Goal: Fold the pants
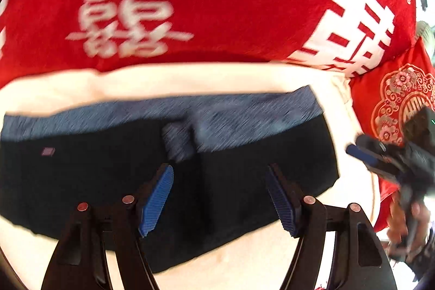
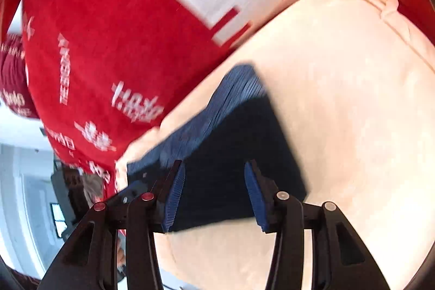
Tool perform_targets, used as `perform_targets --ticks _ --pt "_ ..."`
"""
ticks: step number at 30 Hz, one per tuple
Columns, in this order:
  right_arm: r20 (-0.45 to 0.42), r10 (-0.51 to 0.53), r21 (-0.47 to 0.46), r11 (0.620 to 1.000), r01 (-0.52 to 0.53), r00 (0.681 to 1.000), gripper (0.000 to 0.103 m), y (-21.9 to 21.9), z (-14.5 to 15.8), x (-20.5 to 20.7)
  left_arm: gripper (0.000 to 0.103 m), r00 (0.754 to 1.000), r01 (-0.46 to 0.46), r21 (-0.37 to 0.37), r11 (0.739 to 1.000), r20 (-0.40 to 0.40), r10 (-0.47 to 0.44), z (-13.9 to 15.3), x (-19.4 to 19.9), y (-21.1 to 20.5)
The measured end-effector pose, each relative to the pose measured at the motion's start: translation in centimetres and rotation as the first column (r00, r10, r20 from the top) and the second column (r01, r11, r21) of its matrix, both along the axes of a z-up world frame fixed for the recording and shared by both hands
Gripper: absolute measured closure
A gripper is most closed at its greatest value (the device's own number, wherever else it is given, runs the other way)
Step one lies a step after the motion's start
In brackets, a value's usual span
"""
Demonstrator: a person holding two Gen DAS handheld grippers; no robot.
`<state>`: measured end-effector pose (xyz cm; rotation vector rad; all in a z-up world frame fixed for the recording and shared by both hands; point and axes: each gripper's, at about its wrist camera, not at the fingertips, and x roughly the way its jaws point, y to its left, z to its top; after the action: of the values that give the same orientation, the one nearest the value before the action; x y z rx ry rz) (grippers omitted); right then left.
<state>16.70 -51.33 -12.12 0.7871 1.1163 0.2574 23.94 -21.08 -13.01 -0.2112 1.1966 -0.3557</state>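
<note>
The pants (image 1: 114,181) are dark navy with a lighter blue ribbed waistband along the far edge. They lie folded flat on a cream cushion (image 1: 190,78). My left gripper (image 1: 220,181) is open and empty, hovering over the middle of the pants. The right gripper shows at the right edge of the left wrist view (image 1: 361,154), beside the pants' right edge. In the right wrist view the pants (image 2: 244,132) lie below my right gripper (image 2: 214,181), which is open and empty above their near end.
A red blanket (image 1: 217,4) with white characters lies behind the cream cushion, also in the right wrist view (image 2: 108,31). A red embroidered cushion (image 1: 402,89) sits at the right. The cream cushion (image 2: 353,113) extends right of the pants.
</note>
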Motion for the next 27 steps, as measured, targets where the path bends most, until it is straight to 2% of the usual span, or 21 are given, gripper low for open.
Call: perform_targets --ticks 2,6,10,11,14,17,18,20,22,24,26,27 --pt "-0.03 -0.01 -0.001 1.0 0.009 1.0 0.052 -2.1 -1.4 2.3 0.032 1.0 0.022 -0.003 1.0 0.001 -0.022 -0.2 1.4 -2.4" --pt "-0.078 0.027 0.08 0.997 -0.021 0.997 0.052 -3.7 -4.8 6.4 0.032 0.999 0.032 -0.02 0.999 -0.012 -0.033 -1.4 3.4 -5.2" --pt "-0.135 0.054 0.27 0.963 -0.016 0.989 0.053 -4.2 -9.1 8.8 0.032 0.999 0.009 0.0 1.0 -0.049 -0.009 -3.7 4.5 -6.3" --pt "-0.145 0.058 0.291 0.957 -0.013 0.988 0.059 -4.0 -9.6 9.1 0.032 0.998 0.0 0.01 1.0 -0.06 0.0 -4.3 4.5 -6.2" --pt "-0.126 0.098 0.28 0.958 -0.059 0.987 0.074 -3.8 -8.8 9.4 0.032 0.998 -0.015 0.016 1.0 -0.067 0.016 -5.2 3.9 -5.7" --pt "-0.066 0.15 0.276 0.953 -0.127 0.986 0.076 -3.8 -6.5 8.3 0.032 0.998 -0.013 0.003 1.0 -0.058 0.013 -5.4 3.0 -5.4" --pt "-0.065 0.16 0.262 0.955 -0.138 0.985 0.076 -3.9 -6.2 8.0 0.032 0.998 -0.009 0.006 1.0 -0.055 0.009 -5.6 2.6 -5.3" --pt "-0.102 0.161 0.14 0.979 -0.146 0.982 0.074 -3.7 -6.6 8.0 0.032 1.0 0.008 0.027 1.0 -0.029 -0.007 -5.7 2.0 -5.6" --pt "-0.142 0.148 0.034 0.989 -0.144 0.979 0.068 -3.1 -7.6 8.5 0.032 0.999 0.038 0.075 0.996 0.0 -0.038 -5.8 1.5 -6.1" --pt "-0.132 0.142 -0.006 0.99 -0.144 0.981 0.066 -2.6 -7.0 8.7 0.032 0.998 0.061 0.102 0.993 0.016 -0.063 -5.7 1.3 -6.2" --pt "-0.125 0.143 -0.092 0.984 -0.155 0.982 0.052 -1.9 -5.6 8.3 0.032 0.997 0.067 0.106 0.992 0.017 -0.07 -5.6 1.3 -5.9" --pt "-0.125 0.147 -0.138 0.977 -0.164 0.981 0.051 -1.6 -4.9 8.0 0.032 0.998 0.064 0.104 0.993 0.014 -0.066 -5.4 1.3 -5.7"
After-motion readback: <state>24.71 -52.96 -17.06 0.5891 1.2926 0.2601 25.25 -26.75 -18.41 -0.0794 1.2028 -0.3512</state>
